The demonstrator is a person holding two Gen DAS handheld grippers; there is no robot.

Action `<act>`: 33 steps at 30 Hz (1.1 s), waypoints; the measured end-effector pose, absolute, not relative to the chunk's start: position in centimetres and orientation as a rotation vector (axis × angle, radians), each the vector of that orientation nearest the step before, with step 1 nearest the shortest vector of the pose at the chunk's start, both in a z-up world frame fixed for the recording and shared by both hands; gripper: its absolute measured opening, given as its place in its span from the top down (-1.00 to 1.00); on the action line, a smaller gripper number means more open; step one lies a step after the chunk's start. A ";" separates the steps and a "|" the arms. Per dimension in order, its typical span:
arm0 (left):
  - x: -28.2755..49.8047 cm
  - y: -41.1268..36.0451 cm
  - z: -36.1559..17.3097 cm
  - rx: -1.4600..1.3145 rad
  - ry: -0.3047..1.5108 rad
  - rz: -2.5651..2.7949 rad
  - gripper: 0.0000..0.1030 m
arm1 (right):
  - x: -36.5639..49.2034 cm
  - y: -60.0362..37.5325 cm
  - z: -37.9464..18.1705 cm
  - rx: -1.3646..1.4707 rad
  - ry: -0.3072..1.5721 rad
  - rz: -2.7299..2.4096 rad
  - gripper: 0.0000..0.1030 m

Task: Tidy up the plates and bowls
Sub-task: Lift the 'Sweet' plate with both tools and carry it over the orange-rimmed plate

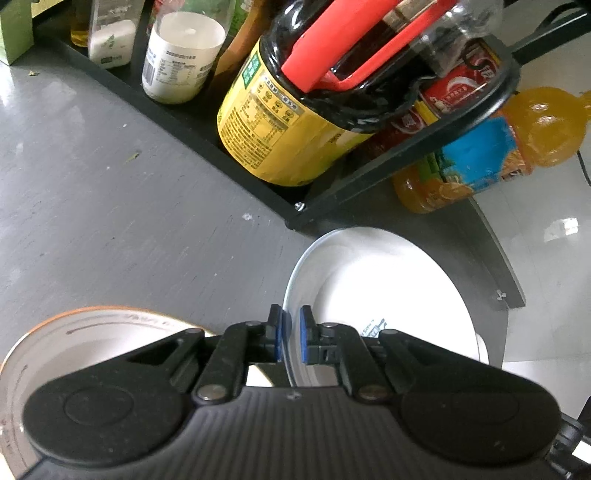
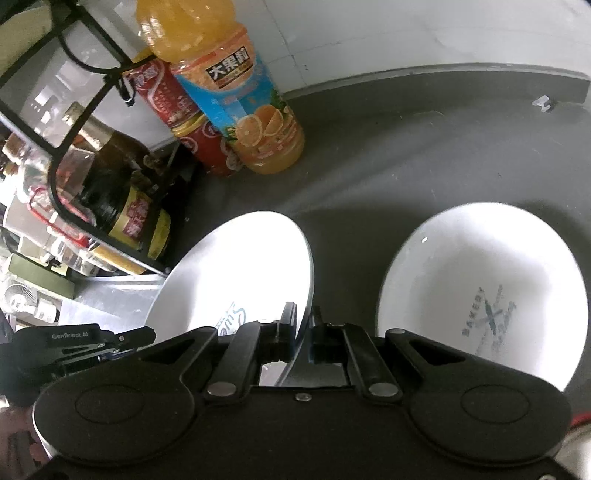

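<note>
Both tongs pinch one white plate by its rim, the left tongs and right tongs on opposite edges, tilted above the grey worktop; glazed ceramic, stiff, slippery, breakable; a second plate lies right.

Grey tabletop, pale glossy floor (reflective)

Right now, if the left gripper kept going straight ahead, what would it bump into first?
The left gripper is shut on a white plate's rim. Straight on, the plate would probably meet the black condiment rack's corner first, though depth is hard to judge.
</note>
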State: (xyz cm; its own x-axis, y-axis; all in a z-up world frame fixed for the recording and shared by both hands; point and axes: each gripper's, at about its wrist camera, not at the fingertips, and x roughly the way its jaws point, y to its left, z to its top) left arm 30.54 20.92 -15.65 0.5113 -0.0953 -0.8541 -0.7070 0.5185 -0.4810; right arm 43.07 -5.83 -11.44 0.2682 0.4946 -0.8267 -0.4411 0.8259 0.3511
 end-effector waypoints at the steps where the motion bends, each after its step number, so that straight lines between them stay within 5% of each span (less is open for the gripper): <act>1: 30.2 20.9 -15.4 -0.975 0.979 0.444 0.86 | 42.7 -5.9 -11.3 0.056 1.131 0.634 0.88; 33: 16.2 23.8 -11.9 -0.968 0.926 0.496 0.86 | 31.2 -2.9 -9.3 0.014 1.070 0.820 0.83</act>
